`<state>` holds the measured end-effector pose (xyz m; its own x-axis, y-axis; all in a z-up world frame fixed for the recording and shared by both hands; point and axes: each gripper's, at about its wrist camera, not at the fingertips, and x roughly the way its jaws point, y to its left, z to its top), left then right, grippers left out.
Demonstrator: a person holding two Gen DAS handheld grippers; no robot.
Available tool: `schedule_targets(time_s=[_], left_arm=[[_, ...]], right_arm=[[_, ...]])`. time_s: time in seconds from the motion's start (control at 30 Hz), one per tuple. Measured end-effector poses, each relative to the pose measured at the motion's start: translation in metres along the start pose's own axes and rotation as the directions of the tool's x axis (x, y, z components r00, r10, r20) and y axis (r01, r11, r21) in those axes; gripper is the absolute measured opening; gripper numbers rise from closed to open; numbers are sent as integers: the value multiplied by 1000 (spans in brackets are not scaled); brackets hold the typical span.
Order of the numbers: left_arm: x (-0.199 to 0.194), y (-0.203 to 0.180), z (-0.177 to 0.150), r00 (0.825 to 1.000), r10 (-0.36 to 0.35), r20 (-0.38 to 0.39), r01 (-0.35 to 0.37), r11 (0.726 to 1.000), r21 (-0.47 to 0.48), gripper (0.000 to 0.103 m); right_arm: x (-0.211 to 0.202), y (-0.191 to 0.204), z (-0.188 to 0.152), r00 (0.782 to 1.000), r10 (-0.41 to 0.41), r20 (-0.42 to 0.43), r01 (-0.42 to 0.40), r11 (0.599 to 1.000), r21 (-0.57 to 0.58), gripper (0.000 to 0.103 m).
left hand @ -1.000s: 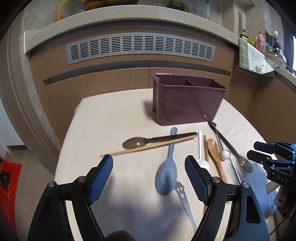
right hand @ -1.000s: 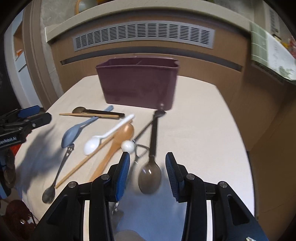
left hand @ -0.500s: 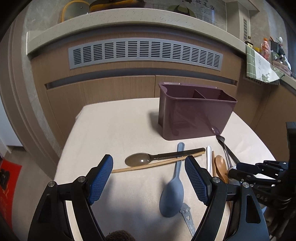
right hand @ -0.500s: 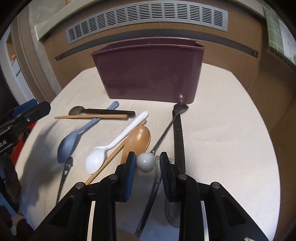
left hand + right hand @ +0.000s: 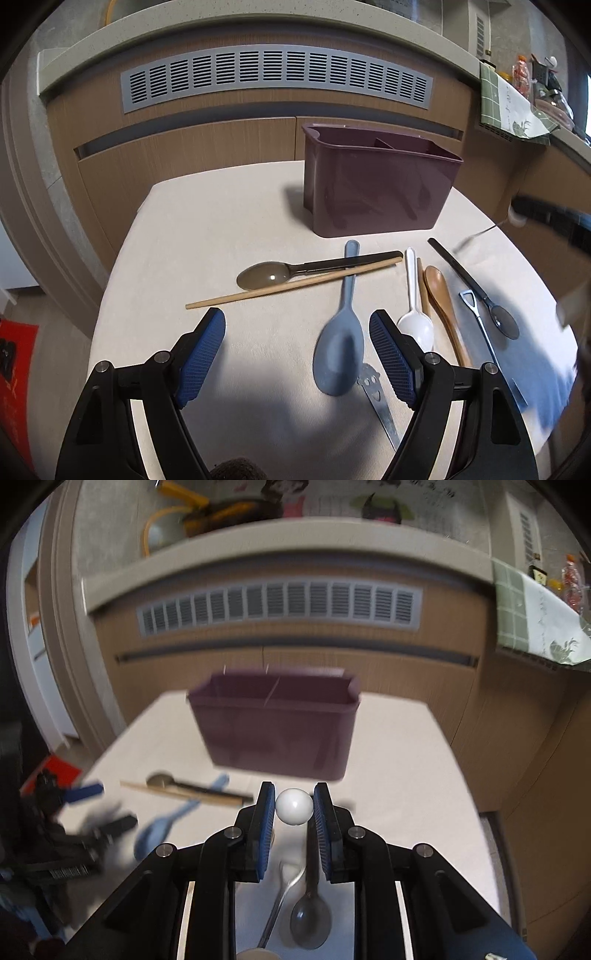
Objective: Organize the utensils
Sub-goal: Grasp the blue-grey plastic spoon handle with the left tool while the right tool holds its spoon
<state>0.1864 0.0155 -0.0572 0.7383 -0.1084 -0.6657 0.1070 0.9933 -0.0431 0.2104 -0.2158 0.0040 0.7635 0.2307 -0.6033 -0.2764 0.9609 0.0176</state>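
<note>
My right gripper (image 5: 294, 805) has just been closing, and its blue pads are now clamped on the white ball end (image 5: 294, 806) of a thin metal utensil; the thin metal shaft (image 5: 280, 904) hangs down below the jaws, its lower end out of view. The purple caddy (image 5: 277, 731) stands ahead on the far side of the cloth-covered table (image 5: 406, 775), divided into compartments.

Procedure for the carry, as I judge it:
1. Keep the pads squeezed. A round, smooth ball is likely to roll or slip out.
2. Lift until the dangling shaft clears the dark spoon (image 5: 309, 919) lying below.
3. Bring the shaft over one compartment, lower it inside the rim, then release.

My left gripper (image 5: 297, 354) hangs over the near part of the table with its jaws apart, holding nothing. The blue spoon (image 5: 340, 350) lies between its fingers on the cloth, untouched.
</note>
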Motion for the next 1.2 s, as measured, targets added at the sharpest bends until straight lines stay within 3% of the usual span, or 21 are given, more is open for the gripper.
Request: schedule_targets(time_s=[0.13,0.33,0.4,0.57,0.7,0.87,1.07,1.2], left_arm=[[3,-2,2,999,-32,-29,32,999,-2,79],[24,-12,13,994,-64,-89,68,997,42,61],[36,-15,19,986,-93,-139,98,994,36,54],[65,-23,32,967,-121,-226,135,990,46,49],[82,-32,41,950,-116,-290,145,986,82,32],[101,-41,56,932,-86,-352,140,981,133,28],[110,-45,68,936,-92,-339,142,982,125,12],[96,-40,65,949,-132,-286,156,986,61,12]], right_arm=[[-3,-10,12,1000,-16,21,16,1000,20,19],[-4,-14,11,1000,-6,15,6,999,33,19],[-6,-14,10,1000,-6,18,6,999,33,19],[-6,-15,9,1000,-9,22,8,999,33,19],[-4,-17,8,1000,-13,18,12,999,34,19],[-5,-18,8,1000,-15,25,14,999,40,19],[-3,-18,8,999,-16,32,15,999,42,19],[-6,-18,9,999,-16,38,15,999,40,19]])
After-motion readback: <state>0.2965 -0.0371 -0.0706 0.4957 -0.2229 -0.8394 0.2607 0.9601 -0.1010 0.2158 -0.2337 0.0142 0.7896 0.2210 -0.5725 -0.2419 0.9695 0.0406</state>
